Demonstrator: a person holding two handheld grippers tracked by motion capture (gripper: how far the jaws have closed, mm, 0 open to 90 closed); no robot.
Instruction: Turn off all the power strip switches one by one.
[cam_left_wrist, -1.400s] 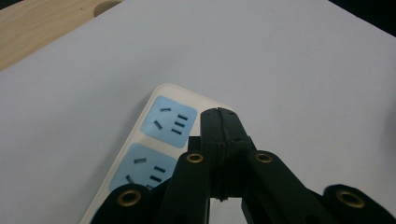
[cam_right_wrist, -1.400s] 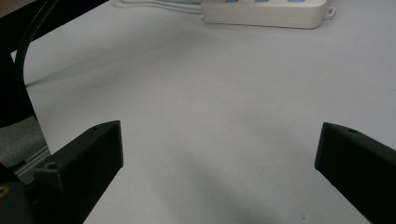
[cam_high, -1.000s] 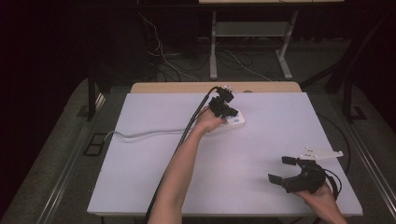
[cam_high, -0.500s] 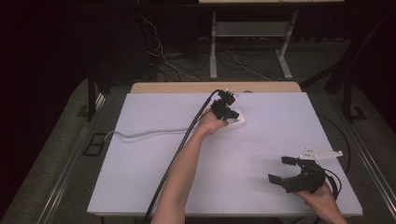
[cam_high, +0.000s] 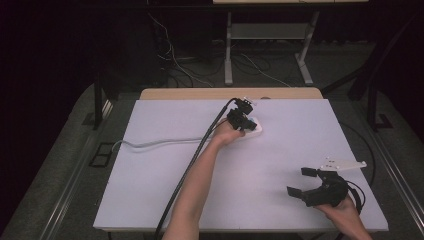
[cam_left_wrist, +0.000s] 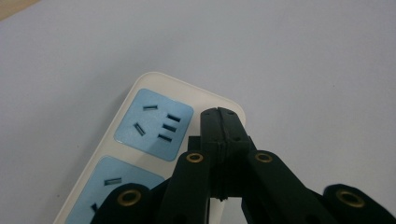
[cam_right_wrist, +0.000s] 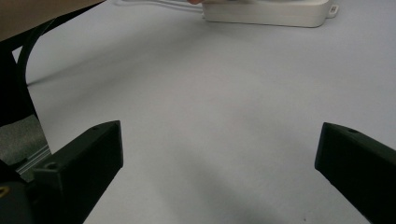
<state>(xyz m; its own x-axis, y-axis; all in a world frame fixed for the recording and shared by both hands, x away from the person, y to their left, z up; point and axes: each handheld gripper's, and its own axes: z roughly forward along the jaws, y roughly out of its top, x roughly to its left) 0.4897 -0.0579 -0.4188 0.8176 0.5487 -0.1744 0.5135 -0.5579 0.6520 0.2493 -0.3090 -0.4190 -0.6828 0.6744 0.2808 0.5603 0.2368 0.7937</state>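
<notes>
A white power strip (cam_high: 251, 129) with light blue socket faces (cam_left_wrist: 155, 124) lies on the white table (cam_high: 280, 165), near its far middle; its side shows far off as the power strip (cam_right_wrist: 266, 11). My left gripper (cam_high: 242, 116) hovers over the strip's end, and in its own view the left gripper (cam_left_wrist: 219, 119) has both jaws pressed together with nothing between them. My right gripper (cam_high: 302, 181) rests near the table's front right corner, the right gripper (cam_right_wrist: 219, 154) standing wide open over bare table.
The strip's white cord (cam_high: 150, 144) runs left across the table. A black cable (cam_high: 200, 150) trails from the left gripper along the forearm. A wooden table edge (cam_high: 200, 93) sits behind, with cables and desk legs (cam_high: 228, 55) on the floor beyond.
The left hand has shifted slightly over the power strip. The right gripper has stayed where it was.
</notes>
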